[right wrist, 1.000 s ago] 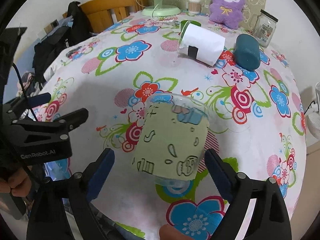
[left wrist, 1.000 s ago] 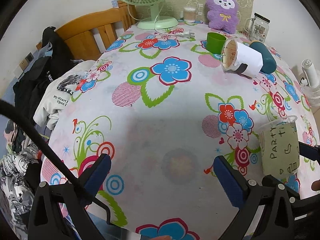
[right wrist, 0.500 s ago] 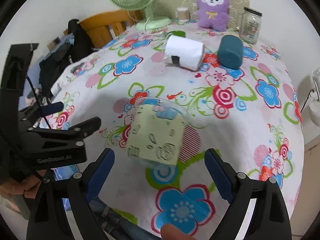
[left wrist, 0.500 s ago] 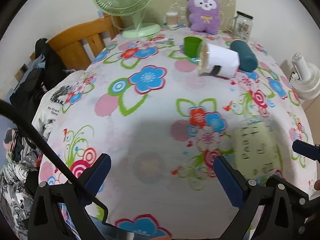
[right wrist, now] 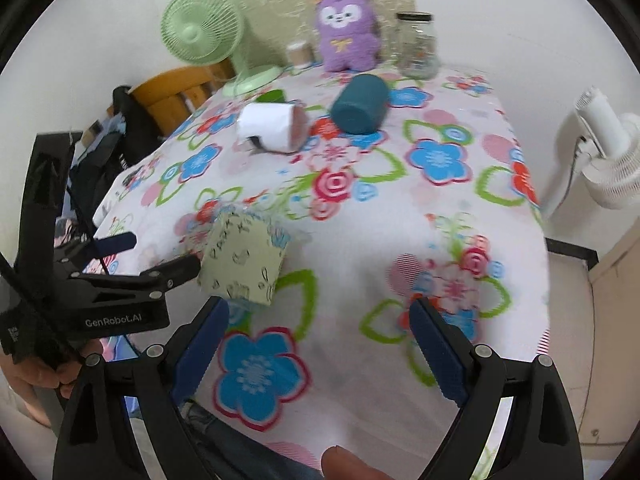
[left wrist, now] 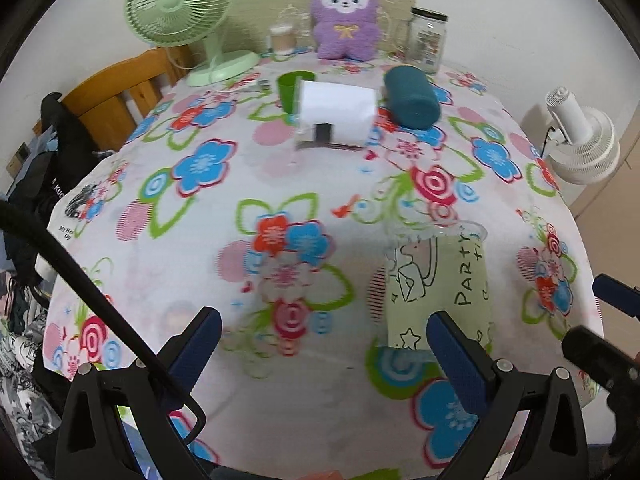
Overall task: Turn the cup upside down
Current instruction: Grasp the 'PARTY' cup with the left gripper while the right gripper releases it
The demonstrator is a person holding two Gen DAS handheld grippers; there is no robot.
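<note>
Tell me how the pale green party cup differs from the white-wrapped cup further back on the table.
The party cup stands upright, rim up; the white-wrapped cup lies on its side. The party cup's sleeve is pale green with doodles and lettering; the white-wrapped cup's is plain with a black tab. Both rest on the floral tablecloth, ungripped.

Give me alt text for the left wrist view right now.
A clear cup with a pale green "PARTY" sleeve stands rim-up on the floral tablecloth, just beyond the right finger of the open, empty left gripper. Farther back lie a white roll and a teal cylinder.
</note>
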